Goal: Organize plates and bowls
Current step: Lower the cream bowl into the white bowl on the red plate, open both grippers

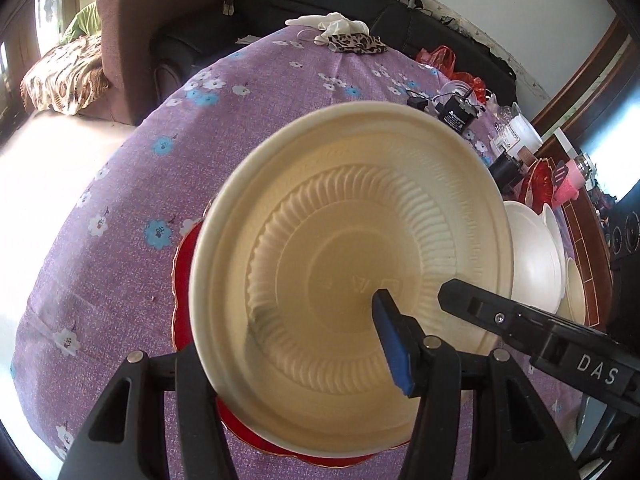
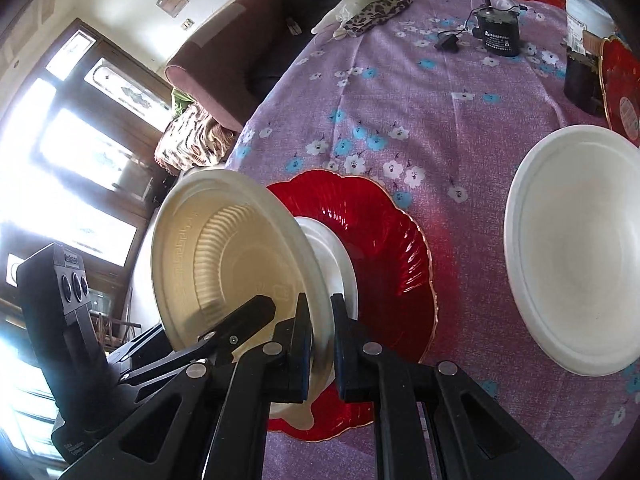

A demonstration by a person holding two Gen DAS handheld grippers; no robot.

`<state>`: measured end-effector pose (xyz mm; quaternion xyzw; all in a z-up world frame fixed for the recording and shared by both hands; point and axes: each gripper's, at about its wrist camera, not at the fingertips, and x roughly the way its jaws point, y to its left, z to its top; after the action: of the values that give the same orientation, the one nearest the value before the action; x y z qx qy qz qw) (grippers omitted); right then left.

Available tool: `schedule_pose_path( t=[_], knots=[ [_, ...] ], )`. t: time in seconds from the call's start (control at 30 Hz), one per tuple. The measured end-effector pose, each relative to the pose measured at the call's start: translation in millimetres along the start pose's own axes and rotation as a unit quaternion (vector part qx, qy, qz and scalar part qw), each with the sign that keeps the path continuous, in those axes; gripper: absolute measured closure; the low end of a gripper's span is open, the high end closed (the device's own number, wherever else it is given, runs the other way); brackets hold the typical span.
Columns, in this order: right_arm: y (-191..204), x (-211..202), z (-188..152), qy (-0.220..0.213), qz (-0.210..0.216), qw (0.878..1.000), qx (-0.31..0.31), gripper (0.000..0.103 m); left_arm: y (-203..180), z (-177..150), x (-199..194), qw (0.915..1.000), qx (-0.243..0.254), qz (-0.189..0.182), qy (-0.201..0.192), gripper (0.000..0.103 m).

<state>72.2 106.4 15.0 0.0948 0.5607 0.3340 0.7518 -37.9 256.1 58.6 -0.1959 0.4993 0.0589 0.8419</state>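
**Cream bowl held on edge over red plate, both grippers at its rim**

Item 1. Cream ribbed bowl (image 2: pixel 224 264): disposable type, fluted inner wall, tipped up on edge. In the right wrist view it fills lower centre-left; in the left wrist view its inside fills the middle of the frame.

Item 2. Right gripper (image 2: pixel 322 344): fingers pressed together on the bowl's rim, one inside the wall, one outside, at lower centre of its own view.

Item 3. Left gripper (image 1: pixel 296 364): fingers set partly apart, straddling the same bowl's rim. The blue-padded finger (image 1: pixel 390 344) lies inside the bowl; the other is outside at lower left. Whether the pads press on the wall cannot be told.

Item 4. Red scalloped plate (image 2: pixel 384 240): glossy, gold-edged, flat on the surface directly behind and under the bowl.

Item 5. White bowl (image 2: pixel 576 248): upright, right of frame in the right wrist view, well apart from the red plate.

Item 6. Surface: covered with a purple floral tablecloth (image 2: pixel 420 112).

Item 7. Background, upper right of the right wrist view: small black motor with lead (image 2: pixel 498 32), a white container (image 2: pixel 588 16), a second red plate (image 2: pixel 624 88) propped on edge. Leopard-print cloth (image 2: pixel 376 12) at the far edge, top centre.
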Motion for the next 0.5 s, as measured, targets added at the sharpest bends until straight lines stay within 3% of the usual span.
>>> schedule_pose_path(
  t=[0.2, 0.3, 0.43, 0.5],
  knots=[
    [-13, -1, 3, 0.011, -0.001, 1.000, 0.025, 0.091, 3, 6, -7, 1.0000, -0.001, 0.004, -0.008, 0.043],
    [-16, -2, 4, 0.005, 0.003, 1.000, 0.028, 0.085, 4, 6, -13, 0.9998, -0.001, 0.011, -0.014, 0.042],
    [-12, -7, 3, -0.017, -0.014, 1.000, 0.014, 0.053, 7, 9, -22, 0.9985, 0.000, 0.040, -0.037, 0.035],
    [-11, -9, 2, -0.030, -0.028, 0.999, 0.005, 0.048, 13, 11, -26, 0.9983, -0.010, 0.039, -0.041, 0.035]
  ],
)
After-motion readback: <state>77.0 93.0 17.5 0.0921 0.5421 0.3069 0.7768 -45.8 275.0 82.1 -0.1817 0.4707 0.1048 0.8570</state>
